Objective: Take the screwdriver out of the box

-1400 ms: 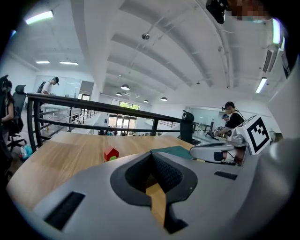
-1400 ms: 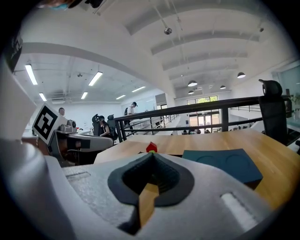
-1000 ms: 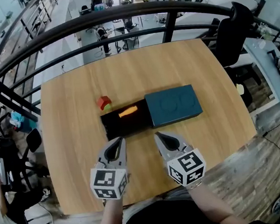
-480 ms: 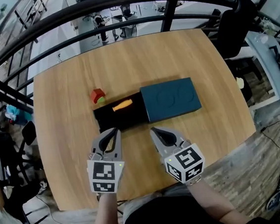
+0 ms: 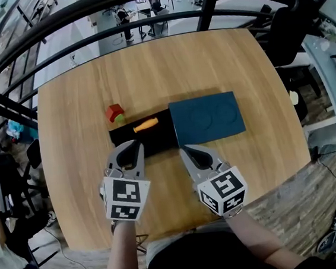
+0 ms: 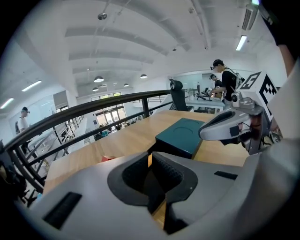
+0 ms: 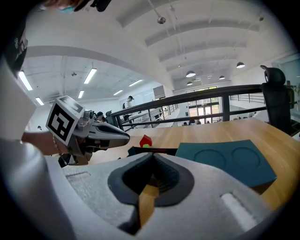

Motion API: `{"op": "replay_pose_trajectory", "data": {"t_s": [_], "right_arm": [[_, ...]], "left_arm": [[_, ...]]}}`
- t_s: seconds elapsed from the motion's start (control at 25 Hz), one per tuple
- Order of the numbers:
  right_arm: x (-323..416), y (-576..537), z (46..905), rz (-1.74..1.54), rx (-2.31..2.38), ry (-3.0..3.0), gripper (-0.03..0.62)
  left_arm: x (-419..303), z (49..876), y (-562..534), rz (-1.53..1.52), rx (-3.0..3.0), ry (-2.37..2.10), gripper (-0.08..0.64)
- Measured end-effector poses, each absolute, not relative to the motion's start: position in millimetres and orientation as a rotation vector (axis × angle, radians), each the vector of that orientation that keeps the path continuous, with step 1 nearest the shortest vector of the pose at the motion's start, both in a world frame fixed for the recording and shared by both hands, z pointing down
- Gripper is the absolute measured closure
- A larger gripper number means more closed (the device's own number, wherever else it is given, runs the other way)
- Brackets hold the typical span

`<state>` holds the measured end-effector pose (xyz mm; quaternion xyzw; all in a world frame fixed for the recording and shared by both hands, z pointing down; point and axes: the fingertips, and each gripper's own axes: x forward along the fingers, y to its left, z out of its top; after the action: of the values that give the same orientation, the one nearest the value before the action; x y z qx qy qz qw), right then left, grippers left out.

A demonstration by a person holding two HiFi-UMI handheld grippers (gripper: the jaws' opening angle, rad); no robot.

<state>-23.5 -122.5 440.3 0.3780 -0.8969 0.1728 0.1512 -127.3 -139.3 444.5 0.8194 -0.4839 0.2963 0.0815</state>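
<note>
Orange-handled screwdriver (image 5: 146,125) lying in open black box (image 5: 162,138) mid-table (image 5: 149,67), teal lid (image 5: 207,117) at box's three o'clock, red block (image 5: 115,112) at ten o'clock, left gripper (image 5: 133,146) and right gripper (image 5: 186,151) at six o'clock, both with jaws pressed together, empty.

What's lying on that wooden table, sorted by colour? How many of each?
Orange: 1, the screwdriver
Black: 1, the open box
Teal: 1, the lid
Red: 1, a block
Green: 1, a small piece against the red block
Total: 5
</note>
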Motion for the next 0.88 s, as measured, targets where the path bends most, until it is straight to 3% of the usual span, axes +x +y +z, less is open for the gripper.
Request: {"op": "replay_pose_trajectory", "data": {"t_s": [0.28, 0.44, 0.88], "right_arm": [[-21, -142, 445, 0.522, 1.081, -2.559, 0.595], [-22, -150, 444, 0.534, 1.073, -2.575, 0.595], [-20, -160, 446, 0.554, 1.087, -2.580, 0.595]], "left_arm": [[-128, 470, -161, 1.099, 2.411, -1.397, 0.538], [-123, 487, -173, 1.226, 2.415, -1.322, 0.468], [-116, 545, -188, 1.548, 2.307, -1.057, 0.424]]}}
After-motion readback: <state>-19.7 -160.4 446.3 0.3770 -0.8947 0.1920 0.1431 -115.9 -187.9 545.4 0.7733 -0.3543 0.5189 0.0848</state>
